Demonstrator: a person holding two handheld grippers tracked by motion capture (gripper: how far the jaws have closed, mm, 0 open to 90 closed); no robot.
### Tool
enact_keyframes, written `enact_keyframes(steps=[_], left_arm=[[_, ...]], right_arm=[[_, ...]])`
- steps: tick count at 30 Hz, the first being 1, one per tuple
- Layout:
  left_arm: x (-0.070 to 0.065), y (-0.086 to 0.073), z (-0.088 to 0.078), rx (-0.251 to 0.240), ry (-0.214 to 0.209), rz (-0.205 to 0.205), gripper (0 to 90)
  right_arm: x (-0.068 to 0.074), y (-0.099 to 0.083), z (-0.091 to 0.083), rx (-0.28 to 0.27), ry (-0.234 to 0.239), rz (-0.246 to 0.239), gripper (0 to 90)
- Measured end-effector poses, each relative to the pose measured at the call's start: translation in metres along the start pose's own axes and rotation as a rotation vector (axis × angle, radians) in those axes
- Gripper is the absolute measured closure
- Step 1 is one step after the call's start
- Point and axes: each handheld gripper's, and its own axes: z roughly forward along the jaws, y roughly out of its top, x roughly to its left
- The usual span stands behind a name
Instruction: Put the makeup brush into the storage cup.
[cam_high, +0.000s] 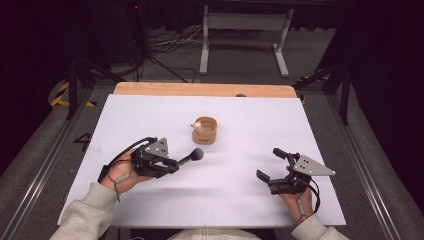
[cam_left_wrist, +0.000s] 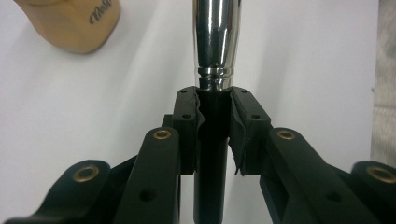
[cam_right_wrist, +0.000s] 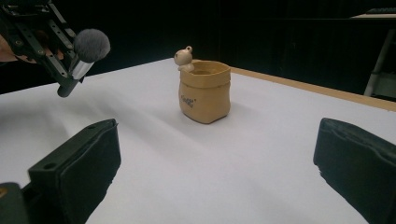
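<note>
Between the left claw (cam_left_wrist: 214, 116) jaws sits a makeup brush (cam_high: 191, 157), gripped by its handle; ahead stands the pot (cam_high: 205, 130); the right claw (cam_high: 272, 164) gapes apart

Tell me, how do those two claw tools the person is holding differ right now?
The left gripper is shut on a makeup brush, clamping its black handle, while the right gripper holds nothing. The left gripper's jaws are pressed close together; the right gripper's stand wide apart. The left one lies nearer the tan pot than the right. Both are black, hand-held, and carry a grey three-cornered plate.
</note>
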Motion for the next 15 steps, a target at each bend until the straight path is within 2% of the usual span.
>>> enact_keyframes(steps=[3,4,7,12,15], left_arm=[[-0.002,-0.004,0.002,-0.065,0.012,-0.006,74.2],[-0.002,-0.004,0.002,-0.065,0.012,-0.006,74.2],[-0.004,-0.008,0.004,-0.118,0.036,-0.014,74.2],[-0.007,-0.015,0.005,-0.236,0.062,-0.056,74.2],[-0.011,-0.017,0.007,-0.287,0.08,-0.051,74.2]], right_arm=[[0.0,0.0,0.0,0.002,0.003,-0.001,1.2],[0.0,0.0,0.0,0.002,0.003,-0.001,1.2],[0.0,0.0,0.001,0.005,0.011,0.0,1.7],[0.001,0.0,0.001,0.006,0.013,-0.004,2.0],[0.001,0.0,0.001,0.007,0.013,-0.004,2.2]])
